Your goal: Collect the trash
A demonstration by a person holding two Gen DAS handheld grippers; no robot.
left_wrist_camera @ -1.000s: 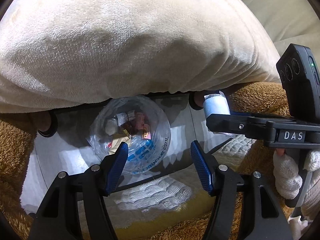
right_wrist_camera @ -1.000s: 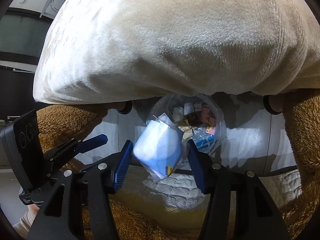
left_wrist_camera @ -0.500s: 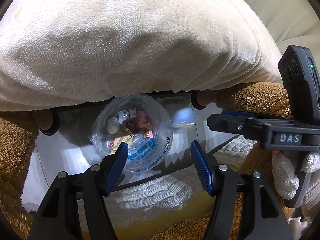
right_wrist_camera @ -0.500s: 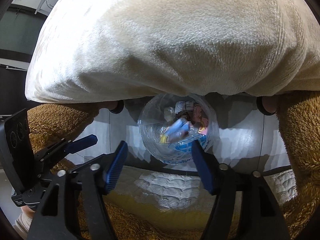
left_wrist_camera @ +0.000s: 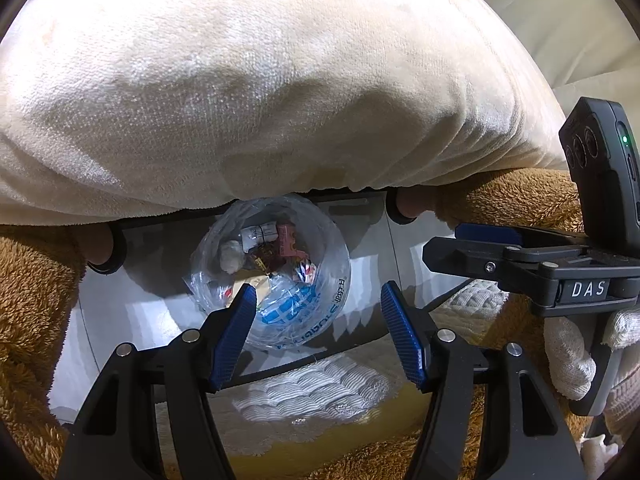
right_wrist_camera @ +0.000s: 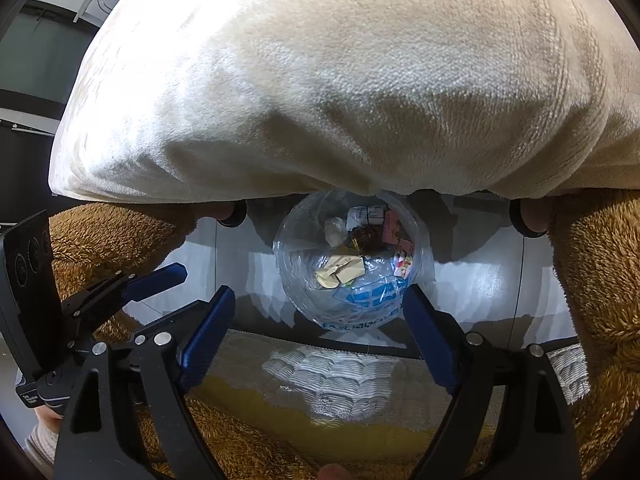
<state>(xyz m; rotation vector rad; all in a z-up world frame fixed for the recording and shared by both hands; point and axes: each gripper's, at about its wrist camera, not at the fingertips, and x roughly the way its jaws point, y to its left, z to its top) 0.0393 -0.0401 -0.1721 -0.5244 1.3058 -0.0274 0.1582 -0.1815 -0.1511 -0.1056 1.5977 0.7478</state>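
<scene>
Both tools angle steeply down over the clear trash bag (left_wrist_camera: pixel 280 276), which sits open on the pale floor at 12 o'clock of each. Left tool (left_wrist_camera: pixel 316 330) holds half-wide and empty. Right tool (right_wrist_camera: pixel 320 330) is opening wide, empty. Only the left view catches the gloved hand (left_wrist_camera: pixel 568 352) at 3 o'clock.

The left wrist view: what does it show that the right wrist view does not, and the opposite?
Only the left wrist view shows a white-gloved hand under the right gripper. Only the right wrist view shows a dark cabinet at upper left. Both show the clear trash bag of wrappers under the cream blanket, and both grippers, nothing between their fingers; the right jaws are opening.
</scene>
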